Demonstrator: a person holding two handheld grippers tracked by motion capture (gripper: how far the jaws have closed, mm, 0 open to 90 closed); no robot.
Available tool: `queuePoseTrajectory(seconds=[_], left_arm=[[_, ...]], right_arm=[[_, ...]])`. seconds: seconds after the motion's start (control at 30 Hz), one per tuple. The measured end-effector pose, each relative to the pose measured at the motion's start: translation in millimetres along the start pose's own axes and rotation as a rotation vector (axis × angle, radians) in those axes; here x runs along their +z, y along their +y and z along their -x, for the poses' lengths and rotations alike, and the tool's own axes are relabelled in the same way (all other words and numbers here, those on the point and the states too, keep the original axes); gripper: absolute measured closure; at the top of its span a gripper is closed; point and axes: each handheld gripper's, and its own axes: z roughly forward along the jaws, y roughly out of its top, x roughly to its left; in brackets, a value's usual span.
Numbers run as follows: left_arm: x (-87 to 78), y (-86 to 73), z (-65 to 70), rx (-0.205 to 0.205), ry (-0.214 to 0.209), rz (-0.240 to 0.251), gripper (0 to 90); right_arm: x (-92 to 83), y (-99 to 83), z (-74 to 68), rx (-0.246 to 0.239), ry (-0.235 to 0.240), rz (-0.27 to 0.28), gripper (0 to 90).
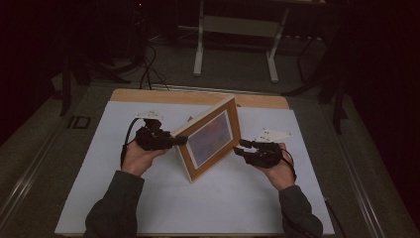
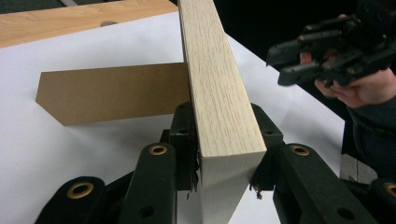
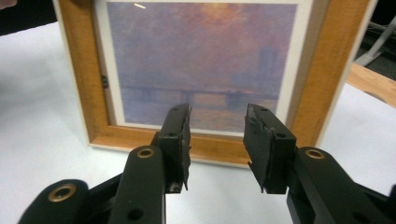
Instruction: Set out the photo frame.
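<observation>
High view: oak picture frame (image 1: 210,139) upright with hazy purple print, left tongs (image 1: 179,141) clamped on its edge, right tongs (image 1: 241,147) open, empty.

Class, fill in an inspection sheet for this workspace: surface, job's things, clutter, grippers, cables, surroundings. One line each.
Surface: white sheet over a wooden table, flat.
Job's things: wooden picture frame standing tilted on its lower edge, hazy painted print facing the right gripper; brown back stand behind it.
Clutter: nothing seen.
Grippers: left gripper shut on the frame's side edge; right gripper open, in front of the print, not touching it.
Cables: one trails from the left gripper; more lie on the floor beyond the table.
Surroundings: dark room, white stand legs behind.
</observation>
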Motion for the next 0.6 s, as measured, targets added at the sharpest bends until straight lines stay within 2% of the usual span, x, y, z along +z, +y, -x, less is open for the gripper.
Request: queuePoseTrajectory(seconds=[0.3,0.6], left_arm=[[-5.6,2.9,-11.7,0.026,-0.04,-0.023,70.0],[-8.0,5.4,-21.7,0.032,-0.082,-0.036,70.4]], right_arm=[[2.1,9.8,12.7,-0.006,-0.026,-0.007,58.9],[2.1,19.9,24.5,0.001,-0.056,-0.011,56.7]])
